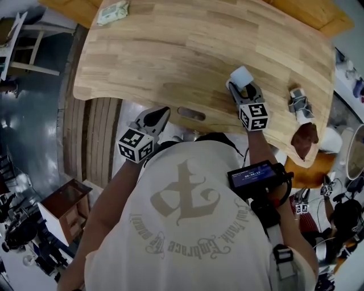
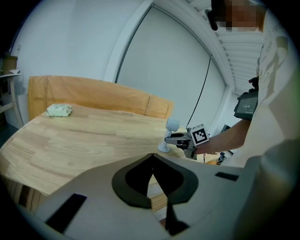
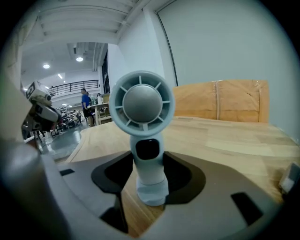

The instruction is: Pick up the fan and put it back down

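Your R tongs (image 3: 148, 157) clamp the pale-blue plastic handheld fan (image 3: 140, 105) by its stem; its base, on the light wooden surface (image 3: 225, 140), is part-hidden by them; L tongs (image 2: 151, 155) together, empty.

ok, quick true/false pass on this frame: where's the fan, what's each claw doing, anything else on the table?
1. The fan stands upright on the table. True.
2. The left claw is shut and empty. True.
3. The fan's stem sits in the left claw. False: it sits in the right claw.
4. The left claw hangs over the table's middle. False: it is at the near edge.
5. A pale packet lies at the table's far corner. True.
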Available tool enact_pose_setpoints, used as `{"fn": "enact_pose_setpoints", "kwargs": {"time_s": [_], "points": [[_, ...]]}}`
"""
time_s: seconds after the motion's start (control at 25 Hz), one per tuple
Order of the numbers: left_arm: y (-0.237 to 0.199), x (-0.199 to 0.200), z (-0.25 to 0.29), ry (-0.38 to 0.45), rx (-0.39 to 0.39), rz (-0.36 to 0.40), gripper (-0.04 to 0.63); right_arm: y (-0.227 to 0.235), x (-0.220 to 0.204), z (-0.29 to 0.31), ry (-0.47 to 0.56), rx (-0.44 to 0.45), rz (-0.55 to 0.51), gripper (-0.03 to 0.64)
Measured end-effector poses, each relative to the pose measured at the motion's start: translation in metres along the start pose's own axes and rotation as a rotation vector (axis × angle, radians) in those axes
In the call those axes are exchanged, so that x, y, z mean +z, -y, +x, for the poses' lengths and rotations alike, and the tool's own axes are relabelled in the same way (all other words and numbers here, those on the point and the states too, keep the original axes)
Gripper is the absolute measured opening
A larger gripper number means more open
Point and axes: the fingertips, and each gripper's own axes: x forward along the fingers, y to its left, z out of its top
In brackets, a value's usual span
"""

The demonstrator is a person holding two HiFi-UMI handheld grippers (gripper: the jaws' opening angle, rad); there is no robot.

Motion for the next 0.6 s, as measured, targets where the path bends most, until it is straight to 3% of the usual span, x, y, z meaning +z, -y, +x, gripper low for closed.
{"fn": "enact_pose_setpoints", "kwargs": {"time_s": [0.24, 0.6], "points": [[-0.002, -0.001, -0.005, 0.008, 0.007, -0.001, 0.011, -0.006, 0.000, 0.004, -0.007, 0.024, -0.034, 0.210], [0.002, -0.008, -0.005, 0.012, -0.023, -0.003, 0.011, 0.002, -0.017, -0.020, -0.045, -0.046, 0.015, 0.215]]}}
